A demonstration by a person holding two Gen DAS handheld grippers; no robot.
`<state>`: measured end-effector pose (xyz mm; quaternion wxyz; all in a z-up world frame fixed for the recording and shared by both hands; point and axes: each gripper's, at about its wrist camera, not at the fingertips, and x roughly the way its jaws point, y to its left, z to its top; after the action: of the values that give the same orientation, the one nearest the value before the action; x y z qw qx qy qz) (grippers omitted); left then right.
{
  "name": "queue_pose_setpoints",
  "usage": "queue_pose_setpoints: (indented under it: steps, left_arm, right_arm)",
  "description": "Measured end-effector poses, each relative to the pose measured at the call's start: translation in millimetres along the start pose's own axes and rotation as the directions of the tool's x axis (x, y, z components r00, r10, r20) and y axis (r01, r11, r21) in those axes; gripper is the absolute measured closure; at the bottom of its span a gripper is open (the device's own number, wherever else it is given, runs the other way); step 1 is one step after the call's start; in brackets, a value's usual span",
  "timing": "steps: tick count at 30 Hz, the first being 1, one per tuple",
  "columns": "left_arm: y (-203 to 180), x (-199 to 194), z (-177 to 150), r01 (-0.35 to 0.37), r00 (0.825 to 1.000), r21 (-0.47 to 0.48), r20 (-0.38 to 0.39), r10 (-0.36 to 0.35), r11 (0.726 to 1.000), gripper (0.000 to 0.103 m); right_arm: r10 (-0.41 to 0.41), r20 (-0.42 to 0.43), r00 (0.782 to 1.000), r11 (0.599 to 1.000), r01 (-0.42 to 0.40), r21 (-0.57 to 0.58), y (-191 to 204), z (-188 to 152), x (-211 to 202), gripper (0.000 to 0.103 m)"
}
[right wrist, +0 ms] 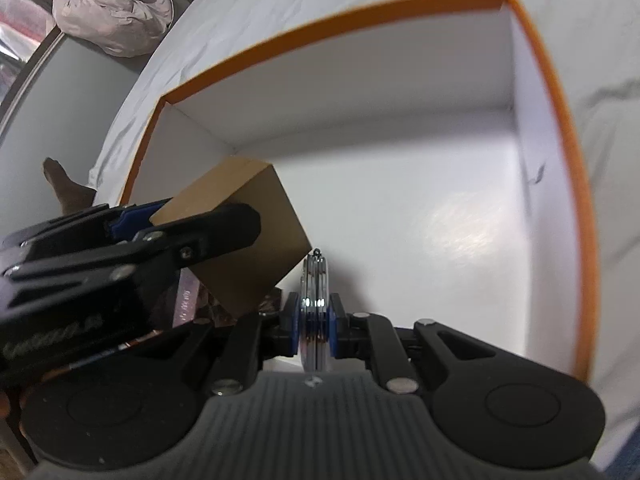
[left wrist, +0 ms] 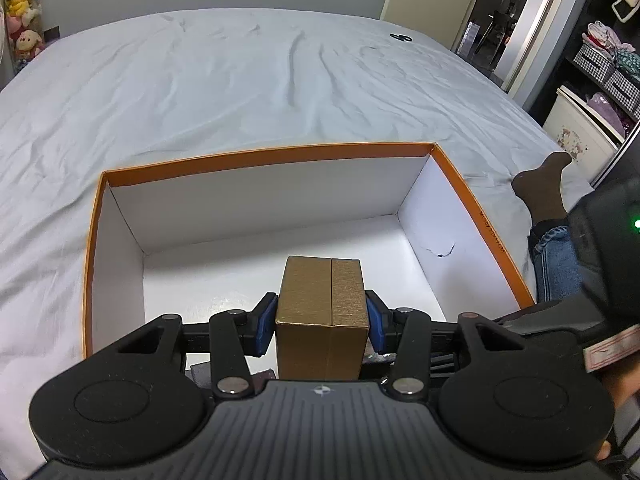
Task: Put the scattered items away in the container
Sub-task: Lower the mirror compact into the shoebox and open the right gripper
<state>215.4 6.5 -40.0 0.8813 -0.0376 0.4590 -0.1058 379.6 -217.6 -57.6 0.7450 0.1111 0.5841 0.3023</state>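
In the left wrist view our left gripper (left wrist: 322, 320) is clamped on a gold box (left wrist: 322, 316), which we hold above the floor of the orange container (left wrist: 256, 158) on the bed (left wrist: 200, 80)

In the right wrist view our right gripper (right wrist: 316, 322) squeezes a flat metal disc (right wrist: 316, 304) over the container (right wrist: 340, 16), just beside the box (right wrist: 240, 232)
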Motion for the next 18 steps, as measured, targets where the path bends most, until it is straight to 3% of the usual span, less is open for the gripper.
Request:
queue_pose_setpoints:
  steps: [3,9,14,18]
  left_arm:
    - [1,1,0,0.001,1.0,0.005,-0.006,-0.001,1.0,0.051]
    - [1,3,1,0.007,1.0,0.003,-0.009,-0.007,1.0,0.051]
    - [0,3,0,0.009,1.0,0.012,-0.01,-0.008,1.0,0.051]
    - [0,2,0,0.017,1.0,0.016,-0.005,-0.017,1.0,0.051]
  right_arm:
    - [-0.004,-0.032,0.999,1.0,0.004,-0.004,1,0,9,0.088]
    - [-0.138,-0.036,0.99,0.986,0.134,-0.101,12,-2,10,0.075]
    - [-0.17,-0.073,0.983,0.98,0.161,-0.118,13,2,13,0.074]
    - [-0.24,-0.099,0.966,0.964,0.226,-0.137,17,5,18,0.069]
